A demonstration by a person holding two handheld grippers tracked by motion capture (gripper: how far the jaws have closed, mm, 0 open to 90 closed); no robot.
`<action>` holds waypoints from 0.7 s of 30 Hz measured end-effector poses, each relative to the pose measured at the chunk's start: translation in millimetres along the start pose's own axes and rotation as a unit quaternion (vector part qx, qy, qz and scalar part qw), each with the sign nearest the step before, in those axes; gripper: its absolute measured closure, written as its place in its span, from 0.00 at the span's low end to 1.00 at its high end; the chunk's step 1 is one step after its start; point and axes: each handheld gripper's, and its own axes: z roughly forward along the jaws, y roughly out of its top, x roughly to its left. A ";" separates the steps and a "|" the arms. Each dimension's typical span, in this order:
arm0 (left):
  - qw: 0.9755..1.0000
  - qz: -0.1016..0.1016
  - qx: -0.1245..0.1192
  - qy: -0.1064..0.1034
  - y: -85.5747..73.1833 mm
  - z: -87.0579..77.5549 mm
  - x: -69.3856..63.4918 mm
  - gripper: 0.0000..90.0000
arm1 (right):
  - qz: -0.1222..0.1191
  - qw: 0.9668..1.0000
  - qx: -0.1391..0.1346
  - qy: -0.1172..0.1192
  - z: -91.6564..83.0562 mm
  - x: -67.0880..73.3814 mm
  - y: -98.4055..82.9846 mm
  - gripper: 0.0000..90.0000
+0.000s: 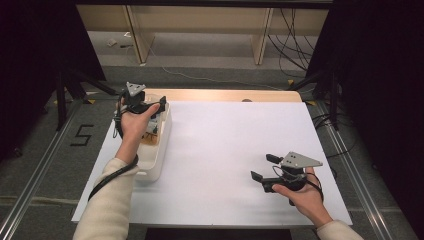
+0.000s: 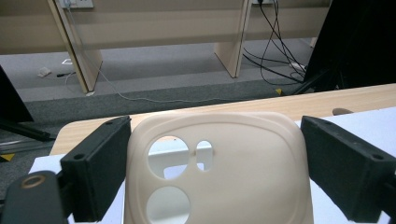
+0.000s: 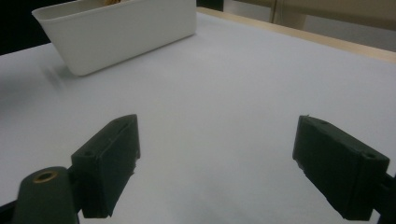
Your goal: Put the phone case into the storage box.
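Note:
A cream silicone phone case [image 2: 243,168] with round camera cut-outs sits between the two black jaws of my left gripper [image 2: 215,140], and both jaws press on its sides. From above, that left gripper [image 1: 145,107] hovers over the far end of a white bin [image 1: 159,155] at the table's left. Beige items lie in the bin under the hand, too small to tell apart. Over the bare white sheet near the front right, my right gripper [image 1: 262,166] is open with nothing between its fingers. In its own view, the right gripper [image 3: 217,140] faces the white bin [image 3: 116,32].
A white sheet [image 1: 225,145] covers the tabletop, with a strip of wood [image 1: 230,95] showing at the far edge. Beyond the table are grey floor, loose cables [image 1: 292,45] and wooden furniture legs. Black stand legs [image 1: 65,95] rise at the left.

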 end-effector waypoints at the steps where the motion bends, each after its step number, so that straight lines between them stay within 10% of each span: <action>1: 1.000 0.001 0.001 0.000 0.0 0.7 0.0 0.12 | 0.001 1.000 -0.001 0.000 0.2 0.0 0.0 0.18; 21: 1.000 -0.002 0.017 0.001 -1.0 13.5 1.4 0.12 | 0.001 1.000 0.002 0.000 1.2 -0.4 -0.7 0.18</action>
